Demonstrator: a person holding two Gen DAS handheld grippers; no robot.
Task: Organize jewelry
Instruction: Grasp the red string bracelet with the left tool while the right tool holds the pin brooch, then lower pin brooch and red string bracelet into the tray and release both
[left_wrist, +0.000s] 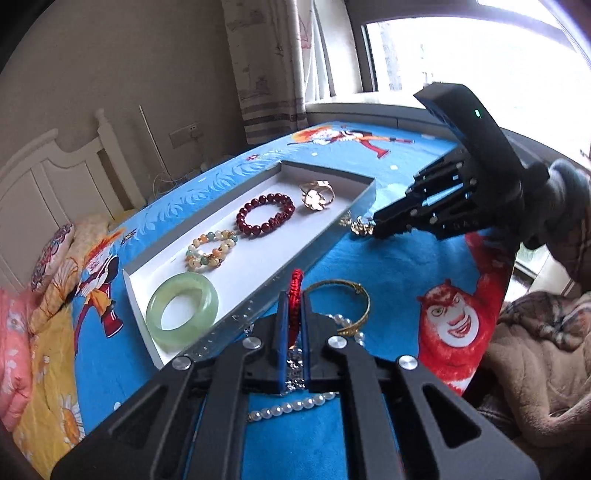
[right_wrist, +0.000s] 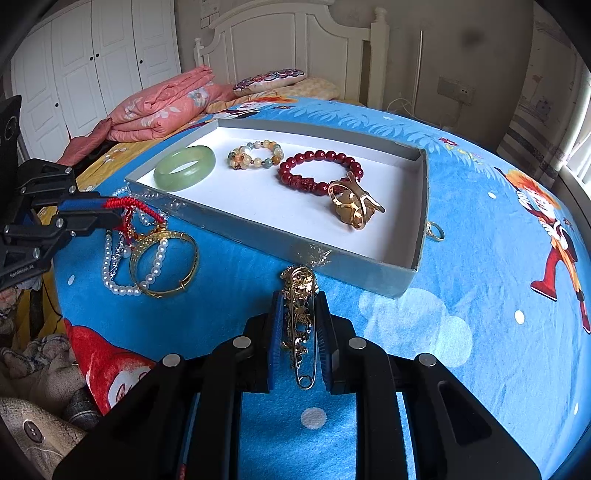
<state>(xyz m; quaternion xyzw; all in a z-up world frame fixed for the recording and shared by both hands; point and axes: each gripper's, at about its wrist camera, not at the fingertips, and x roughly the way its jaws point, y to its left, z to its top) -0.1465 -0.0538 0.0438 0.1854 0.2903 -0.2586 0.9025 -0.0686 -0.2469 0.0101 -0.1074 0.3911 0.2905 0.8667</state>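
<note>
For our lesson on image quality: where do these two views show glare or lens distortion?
Left wrist view: the window is blown out to white and the bed edge bows in a fisheye curve. Right wrist view: lighting is even and the tray stays sharp, though the wardrobe doors bend near the edge.

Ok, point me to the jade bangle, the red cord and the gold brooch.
jade bangle (right_wrist: 184, 168): right wrist view, on its near band.
red cord (left_wrist: 295, 295): left wrist view, on the length above the left gripper's pads.
gold brooch (right_wrist: 300, 295): right wrist view, on the ornate top between the right gripper's pads.
</note>
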